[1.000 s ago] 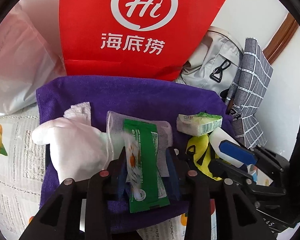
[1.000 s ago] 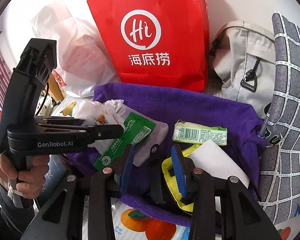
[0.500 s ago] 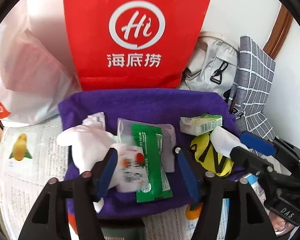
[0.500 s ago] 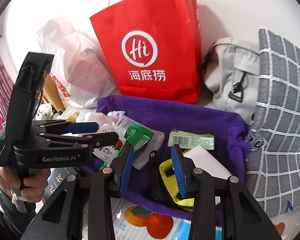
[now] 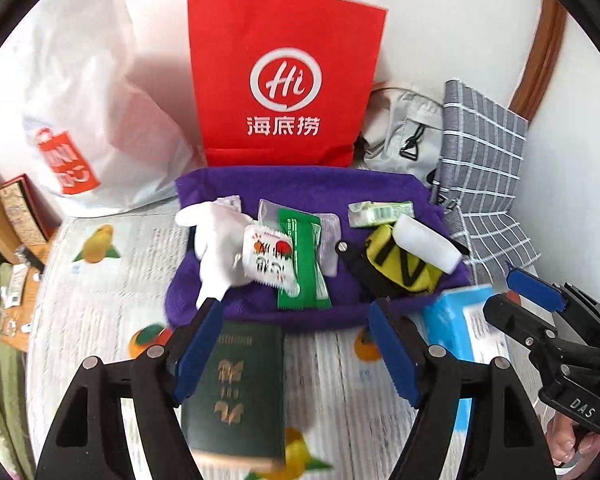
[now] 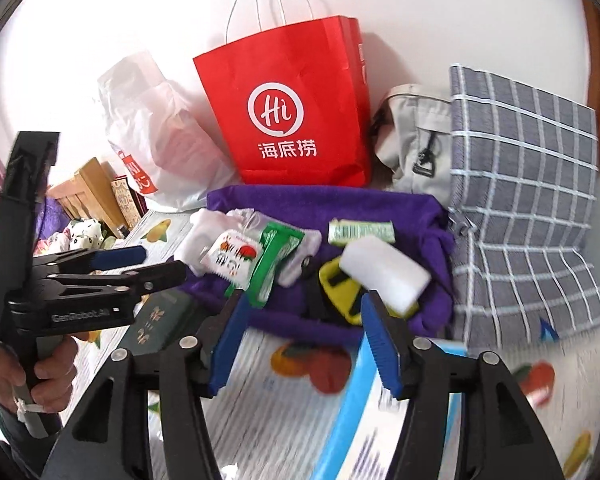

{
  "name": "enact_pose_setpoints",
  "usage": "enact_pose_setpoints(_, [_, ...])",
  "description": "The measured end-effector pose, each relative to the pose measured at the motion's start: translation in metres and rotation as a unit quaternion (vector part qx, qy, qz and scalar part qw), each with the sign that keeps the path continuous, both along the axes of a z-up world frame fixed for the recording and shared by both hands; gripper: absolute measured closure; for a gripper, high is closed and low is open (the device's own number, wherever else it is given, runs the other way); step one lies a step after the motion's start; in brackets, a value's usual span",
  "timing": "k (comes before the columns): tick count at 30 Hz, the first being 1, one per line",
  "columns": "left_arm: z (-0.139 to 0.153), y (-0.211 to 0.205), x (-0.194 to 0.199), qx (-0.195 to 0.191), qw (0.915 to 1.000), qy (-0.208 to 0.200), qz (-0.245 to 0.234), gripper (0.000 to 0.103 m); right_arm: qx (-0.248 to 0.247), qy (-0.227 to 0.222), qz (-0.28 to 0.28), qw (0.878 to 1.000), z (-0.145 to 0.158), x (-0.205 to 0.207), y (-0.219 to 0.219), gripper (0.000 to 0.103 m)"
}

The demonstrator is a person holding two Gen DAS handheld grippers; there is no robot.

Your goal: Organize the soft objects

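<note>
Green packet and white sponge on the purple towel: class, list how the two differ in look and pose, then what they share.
The green packet is flat, printed and glossy; the white sponge is a thick, plain block. The packet lies on a clear pouch; the sponge rests tilted on a yellow item. Both lie on the purple towel, untouched by either gripper.

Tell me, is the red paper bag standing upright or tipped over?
Upright: the red paper bag stands on its base behind the purple towel, handles up.

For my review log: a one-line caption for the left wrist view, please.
Left gripper, jaws opening and empty, above a green booklet; soft items lie on the purple towel before a red bag.
</note>
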State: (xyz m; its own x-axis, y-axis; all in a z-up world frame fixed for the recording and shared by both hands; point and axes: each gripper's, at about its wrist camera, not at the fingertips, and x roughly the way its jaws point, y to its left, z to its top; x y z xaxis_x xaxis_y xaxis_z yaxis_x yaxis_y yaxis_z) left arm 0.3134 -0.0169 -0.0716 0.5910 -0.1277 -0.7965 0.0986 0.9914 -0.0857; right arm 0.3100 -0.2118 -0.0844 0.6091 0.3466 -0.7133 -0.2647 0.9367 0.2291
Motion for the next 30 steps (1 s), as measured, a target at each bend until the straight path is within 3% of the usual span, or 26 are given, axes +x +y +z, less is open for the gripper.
enact_pose_setpoints(7, [0.030,-0.001,-0.074,0.018,0.9991,-0.036,0.011,0.021,-0.002,0.005,-0.023,1.000,0.019,-0.058,-0.007,0.039])
enact_pose_setpoints(13, [0.042,-0.009,-0.133,0.036,0.9976,-0.057,0.018,0.016,-0.015,-0.011,-0.048,0.999,0.034,-0.116,-0.012,0.012])
enact_pose_setpoints(18, [0.045,-0.014,-0.174,0.032,0.9970,-0.066,0.024,0.009,-0.046,-0.023,-0.081,0.995,0.039,-0.158,-0.016,0.002])
enact_pose_setpoints(30, [0.057,-0.025,-0.248,0.032,0.9945,-0.096,0.028,0.006,-0.038,-0.032,-0.105,0.993,0.050,-0.235,-0.032,0.000])
